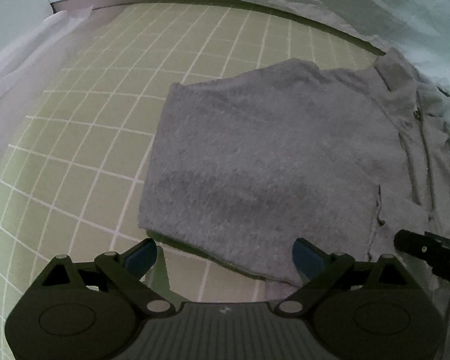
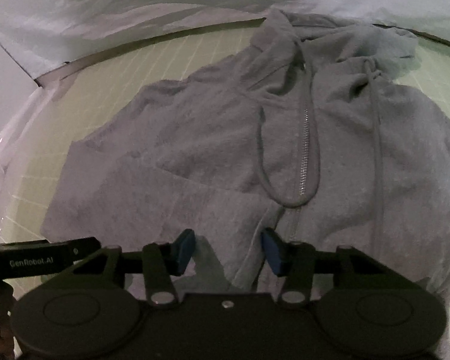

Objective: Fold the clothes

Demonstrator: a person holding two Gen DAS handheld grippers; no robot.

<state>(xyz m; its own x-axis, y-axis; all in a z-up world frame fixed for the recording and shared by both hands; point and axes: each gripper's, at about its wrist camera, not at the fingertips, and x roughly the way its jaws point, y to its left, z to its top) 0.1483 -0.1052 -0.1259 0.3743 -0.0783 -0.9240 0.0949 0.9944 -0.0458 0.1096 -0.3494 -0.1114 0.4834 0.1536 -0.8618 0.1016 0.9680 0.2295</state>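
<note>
One grey zip hoodie (image 2: pixel 225 150) lying partly folded, seemingly one side tucked over, both tongs (image 1: pixel 225 255) (image 2: pixel 228 249) apart, empty.

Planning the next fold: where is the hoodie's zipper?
In the right wrist view, the zipper runs down the grey hoodie centre, just ahead of the open right hand-held gripper.

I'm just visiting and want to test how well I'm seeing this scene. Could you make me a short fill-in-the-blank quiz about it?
1. The garment on the mat is a grey zip-up ____.
2. The green cutting mat is printed with a white ____.
3. The left tongs and right tongs both stand ____, gripping nothing.
4. The metal zipper on the hoodie is zipped ____.

Missing words: hoodie; grid; open; shut
</note>
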